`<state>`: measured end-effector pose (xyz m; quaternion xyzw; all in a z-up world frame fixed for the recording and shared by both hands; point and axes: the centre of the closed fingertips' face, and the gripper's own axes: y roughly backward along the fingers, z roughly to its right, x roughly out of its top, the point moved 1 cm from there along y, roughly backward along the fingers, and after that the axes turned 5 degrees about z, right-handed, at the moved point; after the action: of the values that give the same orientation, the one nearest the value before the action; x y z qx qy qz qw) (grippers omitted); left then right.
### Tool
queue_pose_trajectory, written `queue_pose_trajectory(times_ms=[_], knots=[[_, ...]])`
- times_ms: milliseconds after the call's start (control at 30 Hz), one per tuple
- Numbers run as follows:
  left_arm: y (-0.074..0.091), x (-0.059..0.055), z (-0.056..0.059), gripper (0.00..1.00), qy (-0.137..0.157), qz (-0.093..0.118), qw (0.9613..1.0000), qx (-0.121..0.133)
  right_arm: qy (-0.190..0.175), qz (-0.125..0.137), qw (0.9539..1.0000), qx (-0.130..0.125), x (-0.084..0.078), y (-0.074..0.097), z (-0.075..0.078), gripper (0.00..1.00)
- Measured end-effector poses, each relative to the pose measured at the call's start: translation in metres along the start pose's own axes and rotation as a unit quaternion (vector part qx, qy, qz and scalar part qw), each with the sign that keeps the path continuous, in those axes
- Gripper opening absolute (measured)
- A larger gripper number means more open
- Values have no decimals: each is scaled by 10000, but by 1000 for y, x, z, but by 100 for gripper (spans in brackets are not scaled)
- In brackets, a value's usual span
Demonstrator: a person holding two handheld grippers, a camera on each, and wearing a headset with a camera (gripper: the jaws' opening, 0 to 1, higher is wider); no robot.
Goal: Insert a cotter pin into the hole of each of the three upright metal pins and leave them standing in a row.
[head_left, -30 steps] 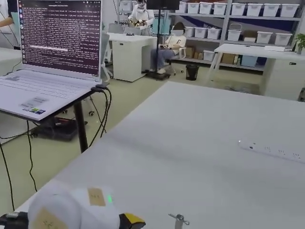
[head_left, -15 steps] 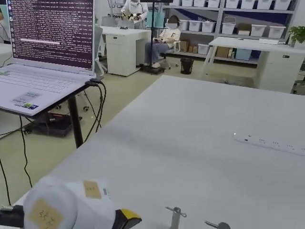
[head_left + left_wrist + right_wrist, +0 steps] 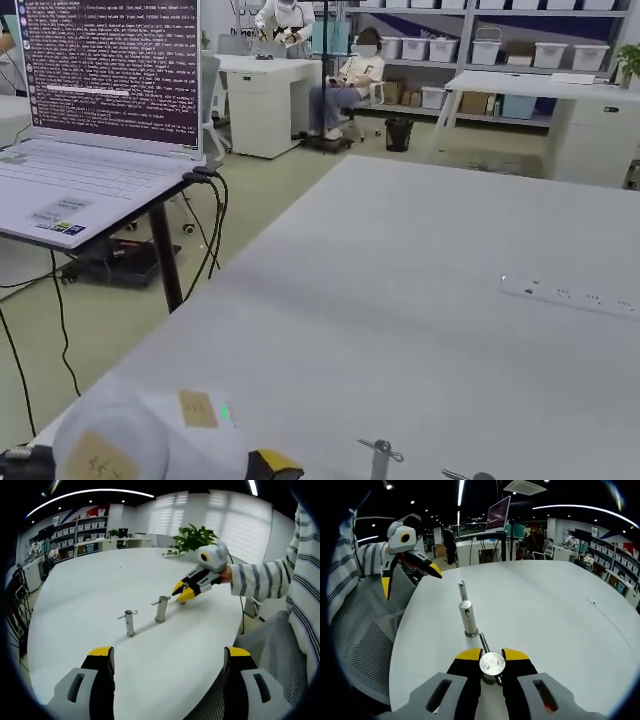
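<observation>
My right gripper [image 3: 492, 664] is shut on the round-headed metal pin [image 3: 492, 663] nearest its camera, and a thin rod [image 3: 484, 642] sticks out just ahead of the jaws. Two more upright metal pins [image 3: 468, 617] [image 3: 462, 589] stand in line beyond it. In the left gripper view those two pins [image 3: 130, 623] [image 3: 161, 609] each carry a cotter pin through the top, and the right gripper [image 3: 185, 594] sits at the far end of the row. My left gripper [image 3: 168, 652] is open and holds nothing, short of the row. The left gripper [image 3: 272, 463] and a pin [image 3: 380, 455] show low in the head view.
A white power strip [image 3: 570, 296] lies on the white table [image 3: 400, 300] at the right. A laptop [image 3: 100, 110] on a stand is at the left, cables hanging. A mesh chair [image 3: 365, 630] is by the table edge. People sit far back near shelves.
The head view has shifted a little; two pins now show at its bottom edge. The left gripper stays at the lower left with no clear move.
</observation>
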<state>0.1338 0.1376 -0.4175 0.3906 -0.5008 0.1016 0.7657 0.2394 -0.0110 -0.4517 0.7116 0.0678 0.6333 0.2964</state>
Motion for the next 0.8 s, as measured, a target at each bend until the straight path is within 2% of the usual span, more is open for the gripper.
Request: queue_pose_trajectory(times_ms=[167,267,400,567,633,733,800], knots=[[-1,-1,1,88,68,-30,10000,-25,12,28,10000,50,0,-2,-2,10],[-1,-2,1,88,94,-30,9999,-43,-56,30,10000,68,-6,-4,-5,10],[-1,-2,2,88,114,-27,9999,-51,-100,68,9999,21,-8,-5,-6,10],[0,-1,3,88,127,-34,9999,-75,-192,192,9996,5,-4,-5,-4,10],[0,-1,3,88,142,-31,9999,-74,-210,145,9996,73,-4,-5,-5,11],[-1,1,3,88,150,-20,9999,-78,-303,439,9986,65,8,-3,-4,12],[-2,2,3,88,152,-18,9999,-80,-377,493,9981,-5,11,-1,0,16]])
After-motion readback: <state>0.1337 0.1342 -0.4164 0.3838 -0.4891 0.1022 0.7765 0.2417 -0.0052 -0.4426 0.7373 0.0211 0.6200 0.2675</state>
